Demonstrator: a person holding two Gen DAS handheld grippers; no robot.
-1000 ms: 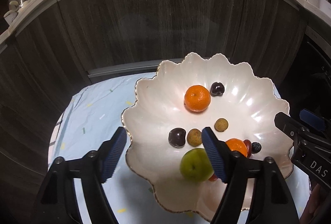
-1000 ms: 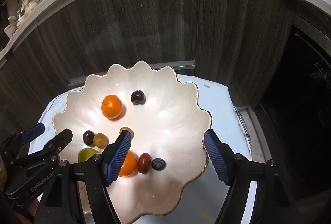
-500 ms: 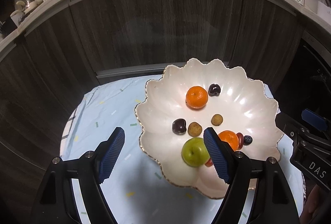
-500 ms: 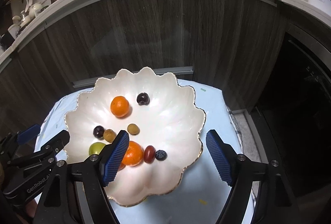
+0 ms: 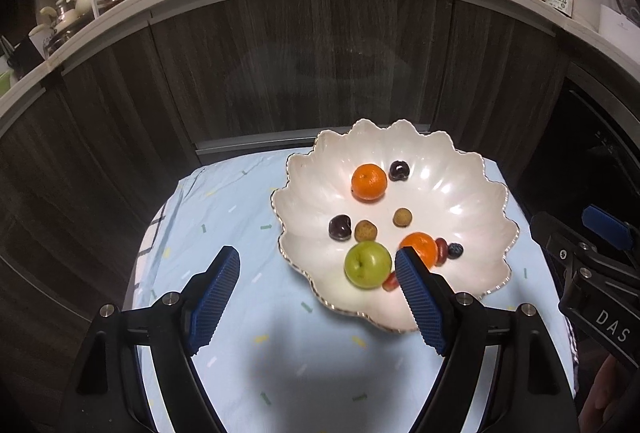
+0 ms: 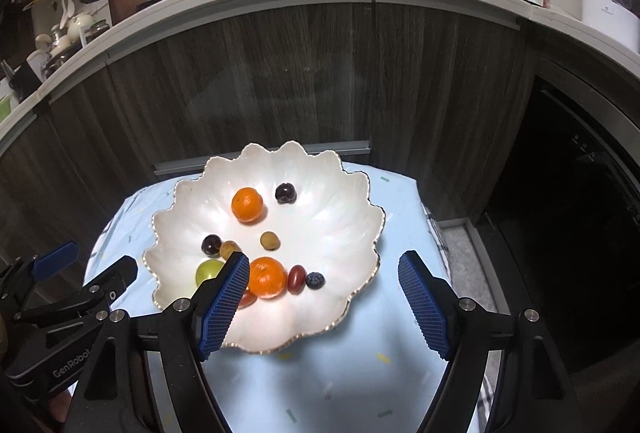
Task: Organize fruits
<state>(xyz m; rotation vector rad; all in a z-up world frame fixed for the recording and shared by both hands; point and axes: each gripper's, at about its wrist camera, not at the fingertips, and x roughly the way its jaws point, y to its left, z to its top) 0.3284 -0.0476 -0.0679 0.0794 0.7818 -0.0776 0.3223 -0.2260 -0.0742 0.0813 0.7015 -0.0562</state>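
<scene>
The scalloped white bowl [image 5: 472, 201] sits toward the far edge of the tabletop [image 5: 248, 353], which is covered in a pale blue cloth, and all the fruit lies inside it. Both grippers hang above the near edge, angled down at the bowl, so every piece lies ahead of and below the fingers.

The left gripper [image 5: 316, 299] looks past the bowl's left rim. Its right finger [image 5: 418, 297] overlaps the green apple [image 5: 367, 264] and the near mandarin [image 5: 420, 247] in view, but it stands above them, not touching. The right gripper [image 6: 330, 305] is lined up more squarely on the near cluster: the near mandarin [image 6: 267, 277], a red date-like fruit [image 6: 296, 279] and a blueberry [image 6: 315, 280] lie in a row just ahead of its left finger [image 6: 222, 303]. I judge the right hand better placed for those three, the left for the apple and the dark plum [image 5: 340, 227] beside it.

The far mandarin [image 5: 369, 181] and a second dark plum [image 5: 399, 170] sit well back; two small tan longans [image 5: 402, 217] lie between.

Both pairs of fingers are spread wide and hold nothing. The left gripper's jaws have just been opening a little further, with nothing between them.
</scene>
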